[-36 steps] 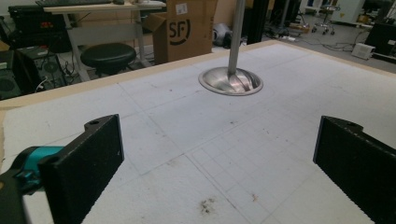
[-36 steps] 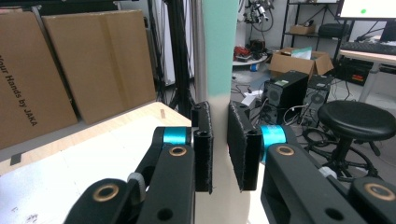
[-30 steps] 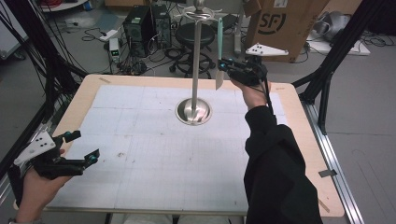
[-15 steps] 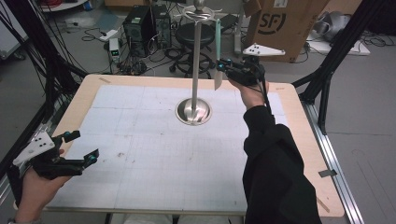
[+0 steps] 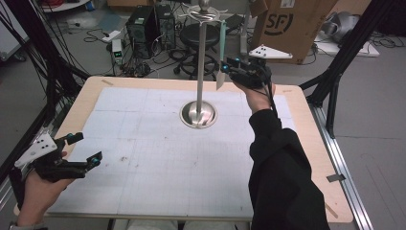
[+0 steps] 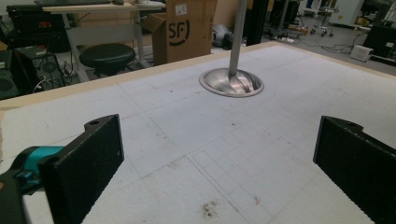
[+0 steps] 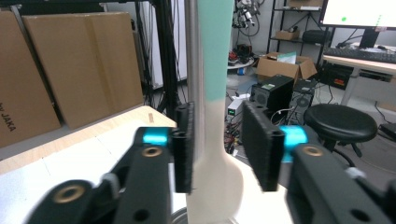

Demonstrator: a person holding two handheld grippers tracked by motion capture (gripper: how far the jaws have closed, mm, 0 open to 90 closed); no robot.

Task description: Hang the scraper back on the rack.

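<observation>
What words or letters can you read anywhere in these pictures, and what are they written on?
"SF": on the cardboard box behind the table, also seen in the left gripper view.
"JAKA": printed sideways on the cardboard box at the left edge of the right gripper view.
White label on the SF box: too small to read.
Bright computer screen: too blurred to read.
The spatula between the jaws of the right hand-held gripper has no writing.

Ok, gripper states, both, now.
Left gripper: open, holding nothing, above the table.
Right gripper: jaws around the hanging spatula; grip cannot be told.
</observation>
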